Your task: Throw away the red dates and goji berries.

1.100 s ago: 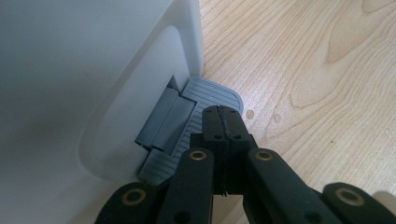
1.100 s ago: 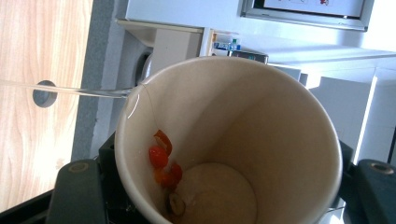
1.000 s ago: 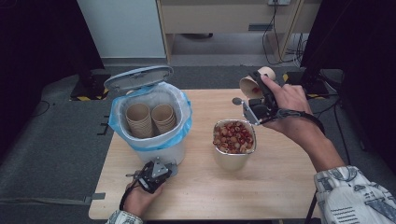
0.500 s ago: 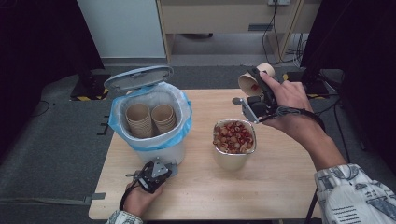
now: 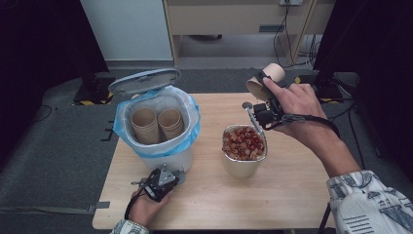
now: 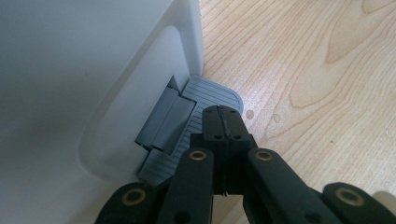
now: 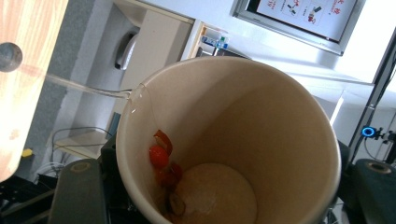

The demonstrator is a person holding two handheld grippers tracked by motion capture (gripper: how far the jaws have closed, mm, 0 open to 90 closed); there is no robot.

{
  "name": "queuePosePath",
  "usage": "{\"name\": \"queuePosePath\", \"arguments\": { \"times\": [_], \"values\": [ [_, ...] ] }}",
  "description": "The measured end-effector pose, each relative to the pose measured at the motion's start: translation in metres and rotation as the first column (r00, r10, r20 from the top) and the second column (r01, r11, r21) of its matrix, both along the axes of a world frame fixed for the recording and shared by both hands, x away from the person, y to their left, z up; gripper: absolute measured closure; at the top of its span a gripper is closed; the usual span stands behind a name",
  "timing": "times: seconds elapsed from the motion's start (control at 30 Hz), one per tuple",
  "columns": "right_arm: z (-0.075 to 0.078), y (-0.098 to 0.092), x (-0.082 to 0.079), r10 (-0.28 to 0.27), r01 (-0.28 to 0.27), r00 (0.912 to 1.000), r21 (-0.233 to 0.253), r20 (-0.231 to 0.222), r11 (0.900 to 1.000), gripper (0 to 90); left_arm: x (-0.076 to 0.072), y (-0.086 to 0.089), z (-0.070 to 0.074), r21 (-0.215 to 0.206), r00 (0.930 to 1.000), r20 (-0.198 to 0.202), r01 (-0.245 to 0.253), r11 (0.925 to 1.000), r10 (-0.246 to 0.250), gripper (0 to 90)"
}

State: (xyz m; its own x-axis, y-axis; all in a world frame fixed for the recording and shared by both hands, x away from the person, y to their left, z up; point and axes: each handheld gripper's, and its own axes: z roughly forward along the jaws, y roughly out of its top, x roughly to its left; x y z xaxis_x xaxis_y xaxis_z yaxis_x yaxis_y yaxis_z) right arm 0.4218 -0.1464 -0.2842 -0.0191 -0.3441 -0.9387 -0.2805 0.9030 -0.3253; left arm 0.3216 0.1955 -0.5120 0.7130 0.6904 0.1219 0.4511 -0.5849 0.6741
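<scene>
Brown paper cup (image 5: 265, 80) sits gripped in the right gripper (image 5: 265, 100), its wall pinched between the jaws and its mouth tipped over, held above and just beyond the metal container (image 5: 245, 155) full of reddish scraps. Seen along those jaws in the right gripper view, the cup (image 7: 229, 140) has a few red bits (image 7: 161, 161) clinging near the bottom, low between the fingers, and a thin clear thread or drip runs off its rim.

Down at the near edge of the table (image 5: 292, 195), the left gripper (image 5: 158, 183) has its jaws closed together with nothing between them, tips resting on the grey ribbed pedal (image 6: 205, 100) at the foot of the white bin (image 5: 158, 126). The bin's lid (image 5: 143, 80) stands up, and two stacks of paper cups (image 5: 157, 124) sit inside the blue liner (image 5: 190, 139).

My reading: the step in hand is emptying leftovers from the cup into the container, with the bin held open for it. The next move probably calls for carrying the cup across to the bin and letting it drop or nest onto a stack, while the left tips press on the pedal so the lid doesn't fall; the stuck scraps may want another shake first
</scene>
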Motion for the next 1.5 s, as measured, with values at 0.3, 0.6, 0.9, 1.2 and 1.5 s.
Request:
{"name": "queuePosePath", "arguments": {
  "times": [0.3, 0.6, 0.9, 1.2, 1.5],
  "values": [
    [0.007, 0.001, -0.003, 0.003, -0.001, 0.9983, -0.039, 0.058, 0.999, 29.6, 0.0, 0.0, 0.0, 0.001, 1.0, -0.001, 0.0, 1.0, 0.0, 89.9],
    [-0.009, 0.012, -0.006, 0.031, -0.018, 0.9967, -0.165, 0.075, 0.986, 29.6, 0.0, 0.0, 0.0, -0.002, 1.0, -0.002, 0.0, 1.0, 0.0, 89.9],
    [-0.017, 0.011, -0.004, 0.026, -0.015, 0.9979, -0.165, 0.06, 0.986, 29.5, 0.0, 0.0, 0.0, 0.0, 1.0, -0.001, 0.0, 1.0, 0.0, 89.9],
    [-0.02, 0.012, 0.001, 0.021, -0.02, 0.9997, -0.091, 0.008, 0.996, 29.4, 0.0, 0.0, 0.0, 0.0, 1.0, 0.002, 0.0, 1.0, 0.0, 89.9],
    [-0.023, 0.011, 0.01, 0.013, -0.012, 0.9987, 0.016, -0.049, 1.0, 29.4, 0.0, 0.0, 0.0, 0.0, 1.0, 0.0, 0.0, 1.0, 0.0, 89.9]
  ]
}}
